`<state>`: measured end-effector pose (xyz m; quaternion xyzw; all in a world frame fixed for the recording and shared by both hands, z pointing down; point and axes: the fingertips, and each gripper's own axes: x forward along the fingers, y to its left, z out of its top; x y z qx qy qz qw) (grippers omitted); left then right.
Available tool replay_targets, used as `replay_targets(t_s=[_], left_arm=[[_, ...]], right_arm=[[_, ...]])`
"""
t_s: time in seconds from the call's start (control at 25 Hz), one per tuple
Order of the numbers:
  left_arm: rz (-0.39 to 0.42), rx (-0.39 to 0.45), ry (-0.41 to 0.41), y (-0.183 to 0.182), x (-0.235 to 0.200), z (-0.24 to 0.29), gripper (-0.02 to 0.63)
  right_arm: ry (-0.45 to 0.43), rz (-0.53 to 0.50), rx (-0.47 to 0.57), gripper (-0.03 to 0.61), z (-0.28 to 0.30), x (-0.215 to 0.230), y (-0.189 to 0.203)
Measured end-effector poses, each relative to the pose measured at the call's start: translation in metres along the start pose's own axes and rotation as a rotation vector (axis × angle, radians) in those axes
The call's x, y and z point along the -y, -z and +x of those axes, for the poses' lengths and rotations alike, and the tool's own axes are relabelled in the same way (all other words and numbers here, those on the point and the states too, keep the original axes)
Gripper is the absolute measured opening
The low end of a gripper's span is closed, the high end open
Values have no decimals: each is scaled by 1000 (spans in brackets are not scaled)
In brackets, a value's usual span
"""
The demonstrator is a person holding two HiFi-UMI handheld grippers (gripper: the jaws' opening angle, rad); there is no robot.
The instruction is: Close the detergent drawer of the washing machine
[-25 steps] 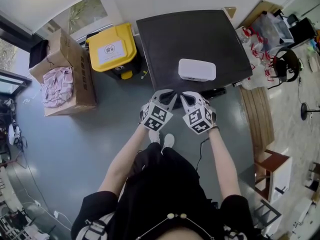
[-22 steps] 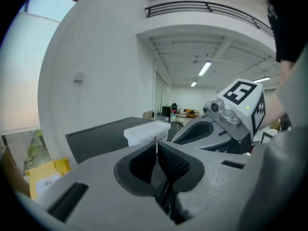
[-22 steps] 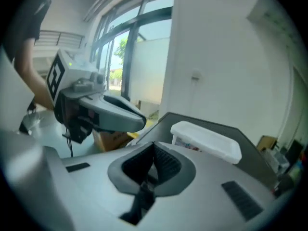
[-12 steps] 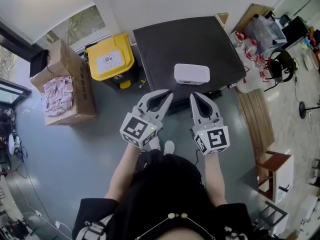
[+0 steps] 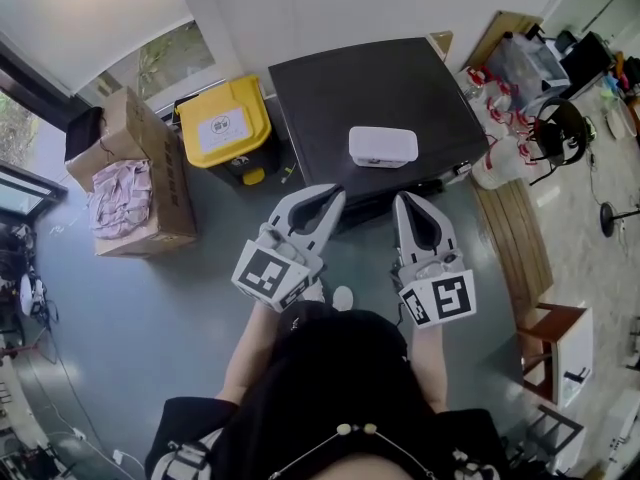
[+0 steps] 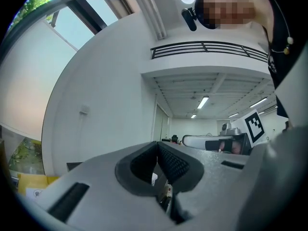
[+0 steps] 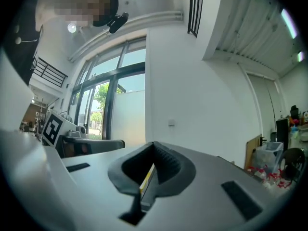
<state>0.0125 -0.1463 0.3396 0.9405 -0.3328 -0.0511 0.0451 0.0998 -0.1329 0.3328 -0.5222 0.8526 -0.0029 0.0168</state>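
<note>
Your left hand-held gripper and right hand-held gripper are both closed completely and hold nothing, just before the dark grey flat-topped washing machine. Its front shows only as a thin dark strip from above, so the detergent drawer there is probably hidden.

Lab or office-type test space, not a home. Big open hall: tall windows, an upper-level railing, strip lights under it, plain white walls. Grey floor. A washing machine stands alone at the far wall, with a yellow bin and an open cardboard box of pink cloth to its left. Clutter on the right: plastic bottles, headphones.
</note>
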Motion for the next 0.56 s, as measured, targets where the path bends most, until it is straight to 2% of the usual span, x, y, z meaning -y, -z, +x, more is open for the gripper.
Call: replay_targets(t_s=[0.56], left_arm=[[31, 12, 2, -11, 7, 2, 6]], right_arm=[[-6, -28, 7, 3, -7, 0, -11]])
